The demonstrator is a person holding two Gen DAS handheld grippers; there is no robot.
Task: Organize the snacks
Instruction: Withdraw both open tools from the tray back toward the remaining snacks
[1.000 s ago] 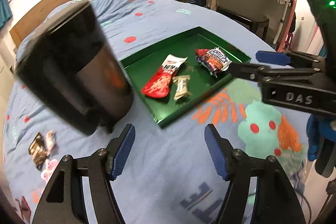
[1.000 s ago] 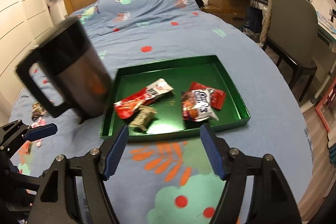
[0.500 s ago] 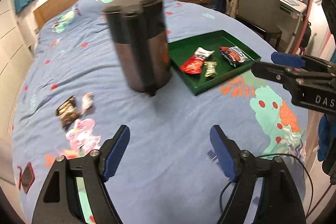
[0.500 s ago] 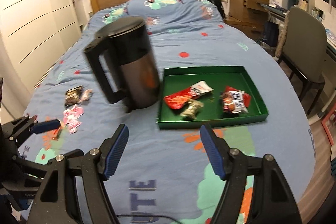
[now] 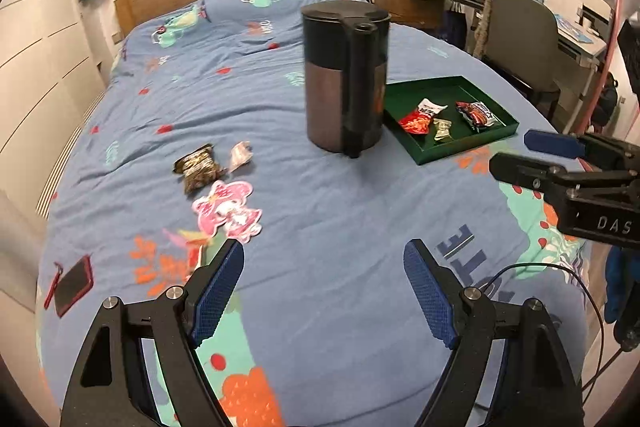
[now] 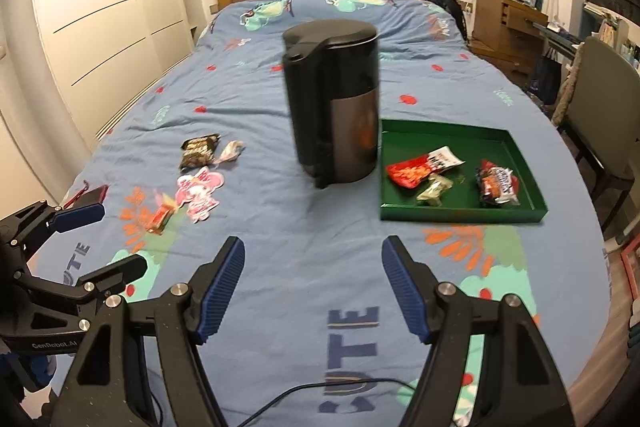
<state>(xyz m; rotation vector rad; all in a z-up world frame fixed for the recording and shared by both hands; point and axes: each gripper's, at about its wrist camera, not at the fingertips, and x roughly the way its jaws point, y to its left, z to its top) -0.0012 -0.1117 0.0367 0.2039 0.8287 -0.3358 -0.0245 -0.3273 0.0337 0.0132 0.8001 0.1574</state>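
While three snacks (image 6: 414, 173) fill the tray (image 6: 524, 167), both grippers gape.

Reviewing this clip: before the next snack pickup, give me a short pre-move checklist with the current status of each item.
1. Left gripper open, nothing between its fingers: ok.
2. Right gripper open, nothing held: ok.
3. Green tray has bare floor for more; it holds the red packet, the pale wrapper and the dark red packet: ok.
4. Snacks left outside the tray, the brown packet and the pink wrapper beside it: not ok.
5. Path from those snacks to the tray: the kettle stands between them: not ok.
6. Whether the small orange item is a snack: cannot tell.
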